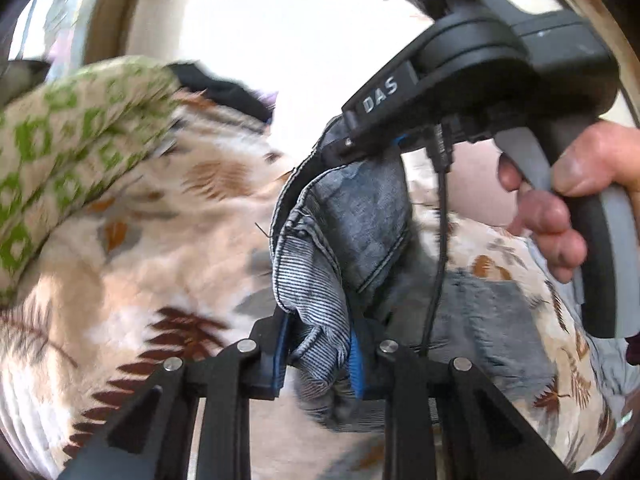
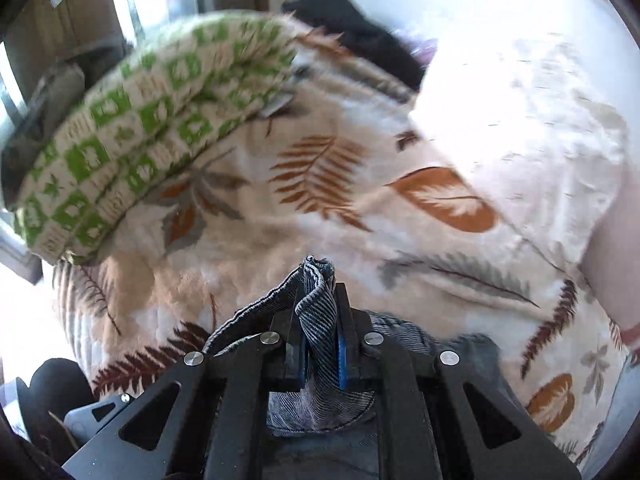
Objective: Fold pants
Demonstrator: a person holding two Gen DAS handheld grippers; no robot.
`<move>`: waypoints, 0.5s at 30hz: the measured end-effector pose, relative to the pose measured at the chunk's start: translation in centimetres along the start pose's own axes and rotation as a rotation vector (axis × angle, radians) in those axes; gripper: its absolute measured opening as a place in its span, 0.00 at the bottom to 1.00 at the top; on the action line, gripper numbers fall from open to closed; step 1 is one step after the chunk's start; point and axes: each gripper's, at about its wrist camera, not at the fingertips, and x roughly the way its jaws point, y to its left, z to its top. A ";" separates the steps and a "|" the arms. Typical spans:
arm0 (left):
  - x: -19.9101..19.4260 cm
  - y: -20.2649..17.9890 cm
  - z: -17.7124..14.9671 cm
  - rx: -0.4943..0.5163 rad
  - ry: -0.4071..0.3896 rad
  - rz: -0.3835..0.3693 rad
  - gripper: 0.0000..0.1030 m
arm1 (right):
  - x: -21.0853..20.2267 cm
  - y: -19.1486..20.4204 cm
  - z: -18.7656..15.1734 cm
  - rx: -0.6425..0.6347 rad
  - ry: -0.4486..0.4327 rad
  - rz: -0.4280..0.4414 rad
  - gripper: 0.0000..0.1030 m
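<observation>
The pants (image 1: 348,220) are blue-grey denim, held up above a bed. My left gripper (image 1: 320,356) is shut on a bunched edge of the pants between its blue pads. In the left wrist view the right gripper's black body (image 1: 472,68) sits at the upper right, clamped on the pants' other end, with a hand (image 1: 560,216) on its handle. In the right wrist view my right gripper (image 2: 320,344) is shut on a ribbed fold of the pants (image 2: 316,312) that sticks up past the fingertips. More denim hangs below it.
A cream bedspread with brown and orange leaf print (image 2: 360,208) covers the bed. A green-and-cream patterned pillow (image 2: 140,128) lies at the back left, with dark clothing (image 2: 372,44) behind it. A window frame (image 1: 104,12) stands beyond.
</observation>
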 end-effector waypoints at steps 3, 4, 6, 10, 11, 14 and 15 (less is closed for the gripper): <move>-0.4 -3.6 0.9 0.066 -0.020 -0.059 0.25 | -2.4 -2.8 -1.5 0.040 -0.053 -0.012 0.09; -0.3 -4.8 1.1 0.085 -0.020 -0.077 0.25 | -3.3 -3.8 -2.2 0.053 -0.067 -0.017 0.09; -0.1 -7.4 1.4 0.123 -0.022 -0.117 0.25 | -4.6 -6.3 -3.5 0.084 -0.092 -0.027 0.09; 1.3 -12.3 2.1 0.173 -0.002 -0.210 0.25 | -7.0 -12.0 -6.8 0.166 -0.125 -0.056 0.09; 1.8 -13.6 2.2 0.184 0.009 -0.231 0.25 | -7.4 -13.4 -7.7 0.187 -0.130 -0.060 0.09; 3.6 -17.3 1.8 0.218 0.047 -0.278 0.25 | -8.3 -17.9 -10.8 0.262 -0.139 -0.070 0.09; 4.4 -18.7 1.5 0.231 0.066 -0.291 0.25 | -8.4 -19.4 -11.9 0.288 -0.141 -0.071 0.09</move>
